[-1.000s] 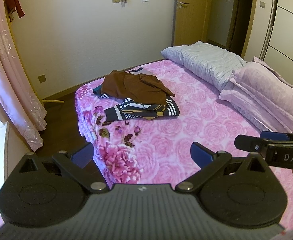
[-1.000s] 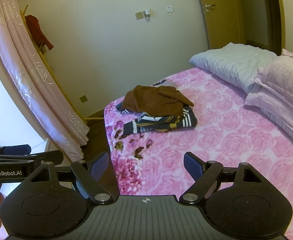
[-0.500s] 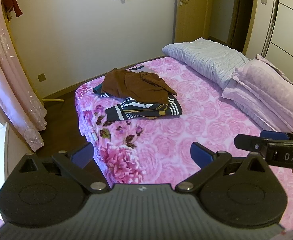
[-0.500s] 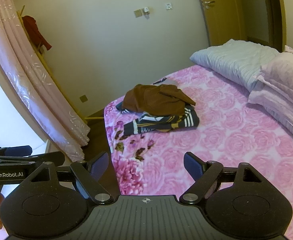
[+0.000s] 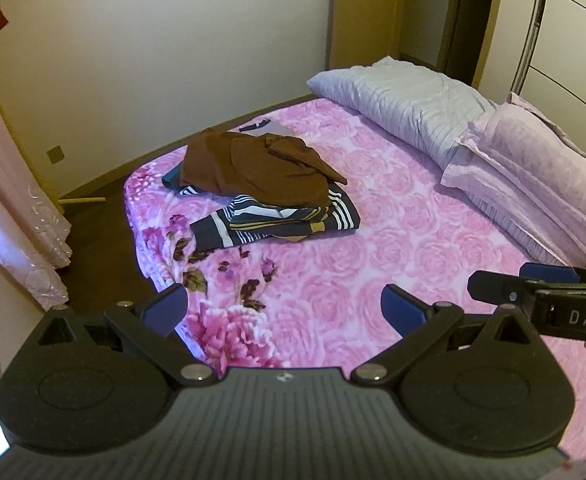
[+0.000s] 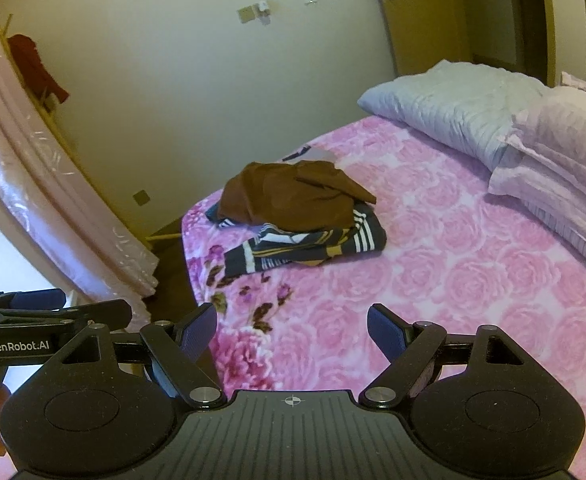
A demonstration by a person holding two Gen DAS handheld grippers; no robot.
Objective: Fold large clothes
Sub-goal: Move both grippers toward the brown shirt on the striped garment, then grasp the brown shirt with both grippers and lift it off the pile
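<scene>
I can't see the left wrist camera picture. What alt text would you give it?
A pile of clothes, a brown garment on top of a dark striped garment, lies near the far corner of a bed with a pink rose bedspread. The left tongs stand open and empty in the foreground, well short of the pile. Pillows line the right side.

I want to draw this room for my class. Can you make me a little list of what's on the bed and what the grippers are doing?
bed cover: pink, rose print
top of pile: brown garment, crumpled
under it: dark striped garment
pillows: grey pillow, lilac pillow
left gripper: open, empty, short of the pile
right gripper: open, empty
</scene>
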